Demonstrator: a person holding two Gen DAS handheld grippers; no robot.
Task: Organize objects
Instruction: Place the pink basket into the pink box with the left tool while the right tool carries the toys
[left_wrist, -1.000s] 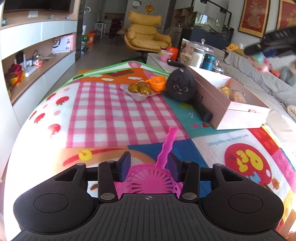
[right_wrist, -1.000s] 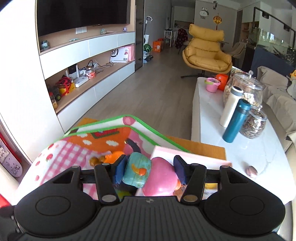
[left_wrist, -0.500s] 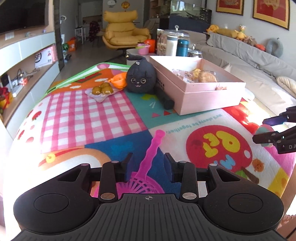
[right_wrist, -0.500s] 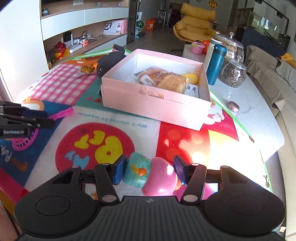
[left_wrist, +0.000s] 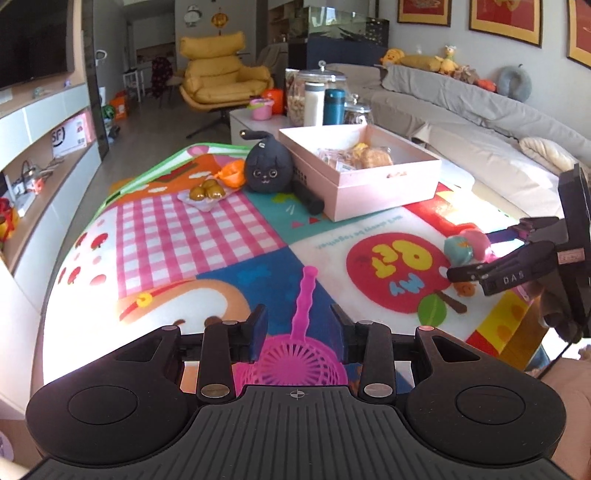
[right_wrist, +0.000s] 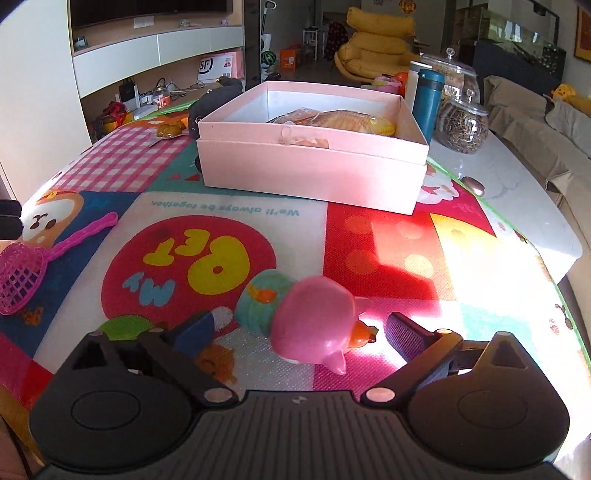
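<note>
My right gripper (right_wrist: 299, 328) freshly opened around the pink-and-teal toy (right_wrist: 299, 321) at lower centre, my left gripper (left_wrist: 299, 325) clamping the pink scoop (left_wrist: 301, 354).

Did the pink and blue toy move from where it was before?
Yes. The pink and blue toy came down onto the play mat, in front of the pink box; the right gripper jaws have just opened off it.

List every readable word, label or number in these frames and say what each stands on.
"We'll always be together": play mat, upside down to the camera.
"MY PET": the mat's red apple, also upside down.
"SF": white box on the shelf.
"DAS": right gripper finger.
Wall pictures: unreadable.
</note>
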